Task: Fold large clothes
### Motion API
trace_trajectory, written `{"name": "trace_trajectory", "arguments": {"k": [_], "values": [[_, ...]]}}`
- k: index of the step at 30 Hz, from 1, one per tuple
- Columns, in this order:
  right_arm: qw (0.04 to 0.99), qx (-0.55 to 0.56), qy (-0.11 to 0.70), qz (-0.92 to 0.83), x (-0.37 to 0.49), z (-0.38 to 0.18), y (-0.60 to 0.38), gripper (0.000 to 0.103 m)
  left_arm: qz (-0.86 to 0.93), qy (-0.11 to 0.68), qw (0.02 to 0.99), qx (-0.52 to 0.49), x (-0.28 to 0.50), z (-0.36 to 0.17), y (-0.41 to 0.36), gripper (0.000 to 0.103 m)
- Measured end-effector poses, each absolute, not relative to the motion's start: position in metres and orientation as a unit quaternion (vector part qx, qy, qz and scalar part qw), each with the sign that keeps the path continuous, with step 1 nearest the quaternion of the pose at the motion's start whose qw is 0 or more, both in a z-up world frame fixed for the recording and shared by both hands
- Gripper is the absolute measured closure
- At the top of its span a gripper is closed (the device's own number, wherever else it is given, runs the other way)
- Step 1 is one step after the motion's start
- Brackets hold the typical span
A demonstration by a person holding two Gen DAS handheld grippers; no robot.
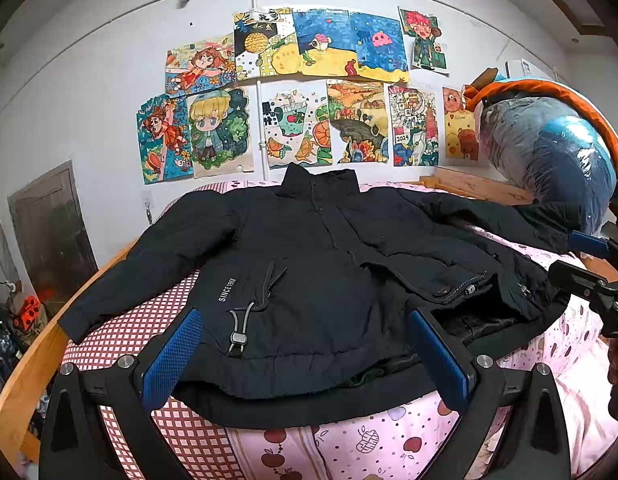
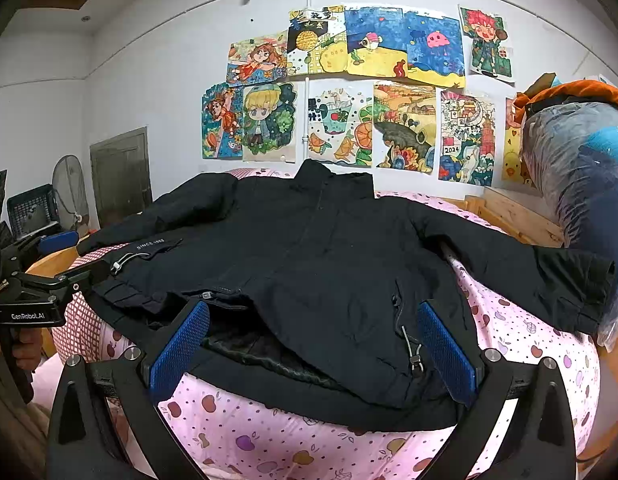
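A black padded jacket (image 1: 309, 248) lies front up on the bed, collar toward the wall and both sleeves spread out. White lettering and a drawcord toggle (image 1: 237, 338) sit near its hem. My left gripper (image 1: 305, 316) hovers open over the left half of the hem, and its blue pads (image 1: 173, 356) grip nothing. In the right wrist view the same jacket (image 2: 329, 256) fills the middle. My right gripper (image 2: 313, 307) stands open over the right half of the hem, where the front flap gapes and shows lining. Each gripper also appears at the edge of the other's view: right gripper (image 1: 577, 258), left gripper (image 2: 79, 256).
The bed has a pink apple-print sheet (image 1: 349, 444), a red checked cover (image 1: 121, 332) and a wooden frame (image 1: 25, 364). A plastic-wrapped bundle with orange trim (image 1: 549, 148) sits at the far right. Drawings (image 1: 293, 92) cover the wall. A fan (image 2: 71, 192) and a crate (image 2: 31, 210) stand left.
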State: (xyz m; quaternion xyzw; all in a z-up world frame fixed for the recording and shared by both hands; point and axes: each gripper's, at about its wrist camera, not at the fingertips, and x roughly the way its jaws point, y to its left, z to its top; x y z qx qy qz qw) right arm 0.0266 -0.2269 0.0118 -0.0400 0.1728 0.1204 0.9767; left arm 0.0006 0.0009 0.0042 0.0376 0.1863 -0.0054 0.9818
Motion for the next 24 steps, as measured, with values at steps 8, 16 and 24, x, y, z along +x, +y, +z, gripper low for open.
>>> {"name": "trace_trajectory", "arguments": {"k": [8, 16, 24], "values": [[0.977, -0.041, 0.175, 0.120, 0.0264, 0.0091, -0.2260, 0.001, -0.006, 0.187, 0.982, 0.038, 0.0007, 0.0039, 0.0009, 0.000], [0.976, -0.043, 0.176, 0.118, 0.0270, 0.0099, -0.2263, 0.001, -0.006, 0.187, 0.982, 0.038, 0.0014, 0.0041, 0.0000, 0.000], [0.976, -0.043, 0.177, 0.119, 0.0282, 0.0122, -0.2268, 0.001, -0.006, 0.187, 0.982, 0.038, 0.0017, 0.0046, 0.0002, 0.000]]}}
